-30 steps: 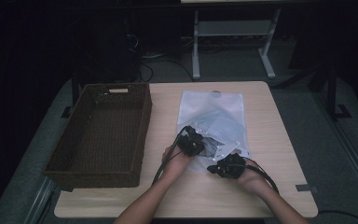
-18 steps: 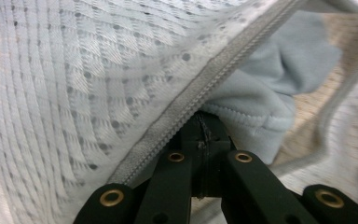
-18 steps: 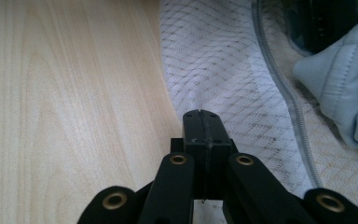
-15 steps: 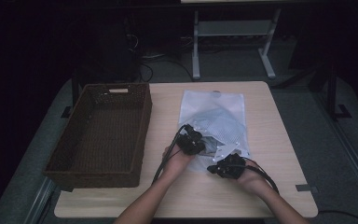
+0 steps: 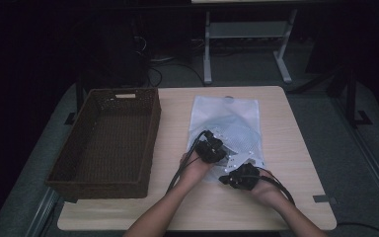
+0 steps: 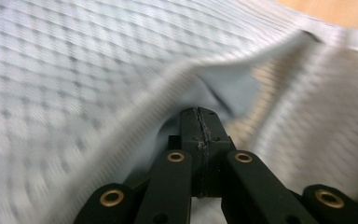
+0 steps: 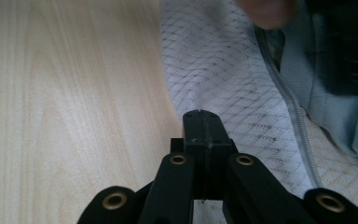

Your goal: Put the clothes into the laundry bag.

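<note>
Both grippers clench the white mesh zip bag (image 5: pixel 225 129): left gripper (image 5: pixel 210 149) pinches fabric by the opening, right gripper (image 5: pixel 240 179) its near edge; the bag's long axis runs toward 12 o'clock.

The mesh bag (image 5: pixel 225 129) is white, with a little diamond net pattern all over. Inside it, a pale blue-grey cloth (image 7: pixel 328 88) shows through the net. A light grey zipper (image 7: pixel 292 112) line runs beside that cloth on the bag. The table (image 5: pixel 296 153) under the bag is light wood with soft, straight grain lines. To the left of the bag, the basket (image 5: pixel 86 170) is dark brown and woven. The left gripper (image 5: pixel 212 149) and the right gripper (image 5: pixel 238 179), both at the bag's near end, are black, with small gold-coloured rings on their arms.
</note>
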Demonstrator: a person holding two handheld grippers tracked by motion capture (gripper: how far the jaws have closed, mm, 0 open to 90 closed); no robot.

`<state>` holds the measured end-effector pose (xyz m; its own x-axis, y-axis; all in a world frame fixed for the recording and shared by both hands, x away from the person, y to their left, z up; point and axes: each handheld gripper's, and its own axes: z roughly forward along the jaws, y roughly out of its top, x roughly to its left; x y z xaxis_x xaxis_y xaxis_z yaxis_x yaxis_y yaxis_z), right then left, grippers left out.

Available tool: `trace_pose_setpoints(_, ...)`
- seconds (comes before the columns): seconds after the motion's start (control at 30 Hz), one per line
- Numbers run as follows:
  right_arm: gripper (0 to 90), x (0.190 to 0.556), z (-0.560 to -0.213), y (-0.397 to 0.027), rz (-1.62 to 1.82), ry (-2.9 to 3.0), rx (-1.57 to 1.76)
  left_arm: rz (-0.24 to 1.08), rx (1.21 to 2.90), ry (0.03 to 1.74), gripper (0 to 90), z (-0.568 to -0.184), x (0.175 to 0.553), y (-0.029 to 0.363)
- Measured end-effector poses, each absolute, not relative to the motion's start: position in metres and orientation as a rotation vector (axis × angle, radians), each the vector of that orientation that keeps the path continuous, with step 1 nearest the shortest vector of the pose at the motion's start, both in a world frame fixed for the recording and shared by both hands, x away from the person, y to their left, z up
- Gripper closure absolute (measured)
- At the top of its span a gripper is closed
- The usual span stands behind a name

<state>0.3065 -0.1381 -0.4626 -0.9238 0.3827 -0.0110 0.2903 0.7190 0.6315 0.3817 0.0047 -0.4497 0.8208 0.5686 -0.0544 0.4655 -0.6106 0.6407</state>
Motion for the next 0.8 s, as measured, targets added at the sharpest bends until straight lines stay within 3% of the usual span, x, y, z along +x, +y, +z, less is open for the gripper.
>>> trace_pose_setpoints(0.5, 90.0, 0.306, -0.461, -0.140, 0.996, 2.838, 0.529, 0.367, 2.277, 0.887, 89.9, -0.459, 0.417, -0.003)
trace_pose_setpoints(0.7, 90.0, 0.307, -0.462, -0.142, 0.997, 2.836, 0.531, 0.303, 2.253, 0.880, 89.3, -0.455, 0.415, 0.001)
trace_pose_setpoints(0.8, 90.0, 0.307, -0.462, -0.142, 0.998, 2.831, 0.530, 0.238, 2.272, 0.821, 84.0, -0.440, 0.399, 0.011)
